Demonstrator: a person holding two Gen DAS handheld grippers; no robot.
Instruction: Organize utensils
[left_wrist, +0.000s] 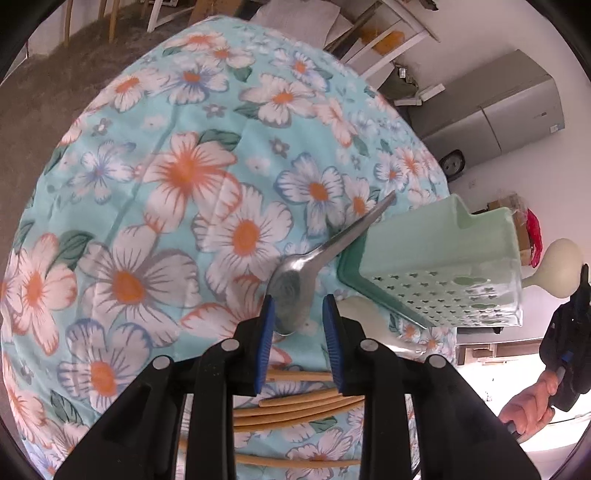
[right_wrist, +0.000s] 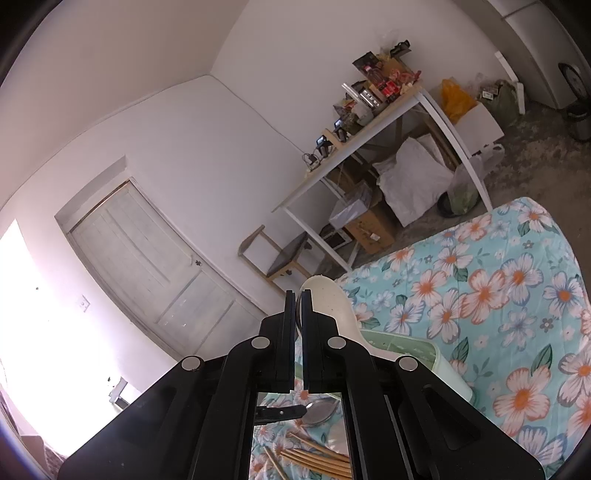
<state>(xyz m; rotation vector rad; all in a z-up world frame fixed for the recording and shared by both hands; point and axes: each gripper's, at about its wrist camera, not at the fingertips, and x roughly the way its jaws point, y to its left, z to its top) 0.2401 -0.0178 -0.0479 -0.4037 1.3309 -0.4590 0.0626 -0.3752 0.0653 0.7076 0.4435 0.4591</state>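
A metal spoon (left_wrist: 291, 291) lies on the floral tablecloth (left_wrist: 155, 206), its handle running up and right toward a mint-green perforated utensil holder (left_wrist: 439, 258). My left gripper (left_wrist: 299, 321) points down at it, open, with the spoon's bowl between the blue pads (left_wrist: 267, 325) and a gap on the right side. Several bamboo chopsticks (left_wrist: 295, 404) lie under the gripper. My right gripper (right_wrist: 298, 295) is shut on the bowl of a cream spoon (right_wrist: 328, 306), just above the holder (right_wrist: 406, 350). In the left wrist view that cream spoon (left_wrist: 559, 266) sticks out of the holder's far end.
Another cream utensil (left_wrist: 360, 314) lies on the cloth beside the holder. A hand (left_wrist: 532, 406) grips the right tool. Off the table's far edge are a grey fridge (left_wrist: 498, 110), a cluttered white desk (right_wrist: 369, 140), boxes and bags on the floor, and a white door (right_wrist: 147, 266).
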